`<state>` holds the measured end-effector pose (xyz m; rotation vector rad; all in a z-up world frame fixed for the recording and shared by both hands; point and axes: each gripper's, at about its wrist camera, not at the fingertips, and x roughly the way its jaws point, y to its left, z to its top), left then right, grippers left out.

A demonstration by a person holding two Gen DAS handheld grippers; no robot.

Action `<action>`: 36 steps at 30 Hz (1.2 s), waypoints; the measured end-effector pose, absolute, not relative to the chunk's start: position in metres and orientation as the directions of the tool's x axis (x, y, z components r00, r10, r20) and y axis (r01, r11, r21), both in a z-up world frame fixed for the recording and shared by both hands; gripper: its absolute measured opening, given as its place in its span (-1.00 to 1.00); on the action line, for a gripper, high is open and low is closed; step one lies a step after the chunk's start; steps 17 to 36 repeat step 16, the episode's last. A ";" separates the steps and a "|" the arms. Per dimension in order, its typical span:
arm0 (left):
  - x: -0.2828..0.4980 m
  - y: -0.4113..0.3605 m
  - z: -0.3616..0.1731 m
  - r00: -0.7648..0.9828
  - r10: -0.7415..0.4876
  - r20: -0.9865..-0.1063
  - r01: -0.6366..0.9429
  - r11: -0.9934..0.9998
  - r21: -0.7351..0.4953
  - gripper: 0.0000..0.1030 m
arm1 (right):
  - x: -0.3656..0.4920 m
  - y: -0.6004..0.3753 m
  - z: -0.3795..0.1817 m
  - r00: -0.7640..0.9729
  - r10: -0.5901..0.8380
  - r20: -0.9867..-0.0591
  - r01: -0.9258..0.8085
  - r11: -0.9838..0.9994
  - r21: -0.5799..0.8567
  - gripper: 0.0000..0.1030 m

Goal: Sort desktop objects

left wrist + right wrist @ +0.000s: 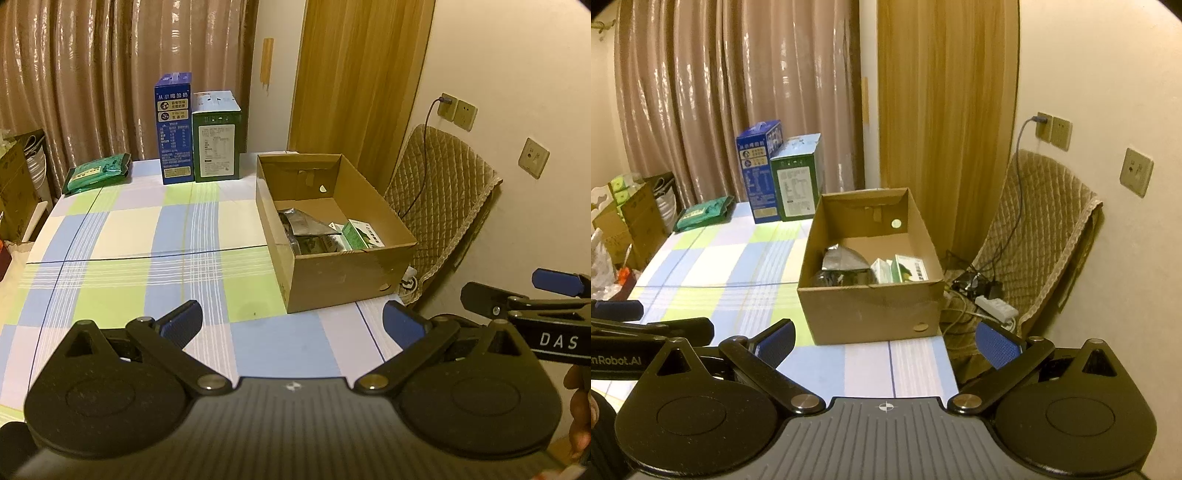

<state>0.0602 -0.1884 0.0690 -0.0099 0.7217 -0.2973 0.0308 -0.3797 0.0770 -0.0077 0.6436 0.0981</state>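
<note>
Checked tablecloth (129,236): cardboard box (332,273) with packets at right edge; green pouch (98,171), two cartons (177,129) at back; left gripper (291,325), right gripper (884,341) held wide apart, nothing gripped

I see a matt brown cardboard box (334,275) on a smooth checked cloth (122,236). Far back, glossy printed cartons (177,129) stand before shiny curtains (92,74). My left gripper (291,325) looks matt black plastic with blue textured pads (183,321); the chair cover (439,206) is quilted fabric.

beige curtain (74,74) (closed), wooden door (354,74)
</note>
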 end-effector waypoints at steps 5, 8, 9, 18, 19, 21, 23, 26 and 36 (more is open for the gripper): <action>0.065 -0.189 0.066 0.707 -0.267 -0.654 0.262 0.959 -0.109 0.98 | 0.037 -0.383 0.072 0.788 0.086 -0.609 -0.089 0.996 0.025 0.96; 0.069 -0.189 0.064 0.702 -0.270 -0.659 0.262 0.958 -0.114 0.98 | 0.039 -0.384 0.070 0.785 0.084 -0.614 -0.088 0.996 0.024 0.96; 0.070 -0.190 0.064 0.700 -0.270 -0.661 0.262 0.958 -0.114 0.98 | 0.040 -0.384 0.069 0.784 0.083 -0.615 -0.087 0.996 0.023 0.96; 0.075 -0.186 0.058 0.694 -0.295 -0.657 0.266 0.953 -0.147 0.98 | 0.042 -0.385 0.064 0.776 0.069 -0.627 -0.078 0.997 0.014 0.96; 0.075 -0.186 0.058 0.694 -0.295 -0.657 0.266 0.953 -0.147 0.98 | 0.042 -0.385 0.064 0.776 0.069 -0.627 -0.078 0.997 0.014 0.96; 0.075 -0.186 0.058 0.694 -0.295 -0.657 0.266 0.953 -0.147 0.98 | 0.042 -0.385 0.064 0.776 0.069 -0.627 -0.078 0.997 0.014 0.96; 0.075 -0.186 0.058 0.694 -0.295 -0.657 0.266 0.953 -0.147 0.98 | 0.042 -0.385 0.064 0.776 0.069 -0.627 -0.078 0.997 0.014 0.96; 0.075 -0.186 0.058 0.694 -0.295 -0.657 0.266 0.953 -0.147 0.98 | 0.042 -0.385 0.064 0.776 0.069 -0.627 -0.078 0.997 0.014 0.96; 0.075 -0.186 0.058 0.694 -0.295 -0.657 0.266 0.953 -0.147 0.98 | 0.042 -0.385 0.064 0.776 0.069 -0.627 -0.078 0.997 0.014 0.96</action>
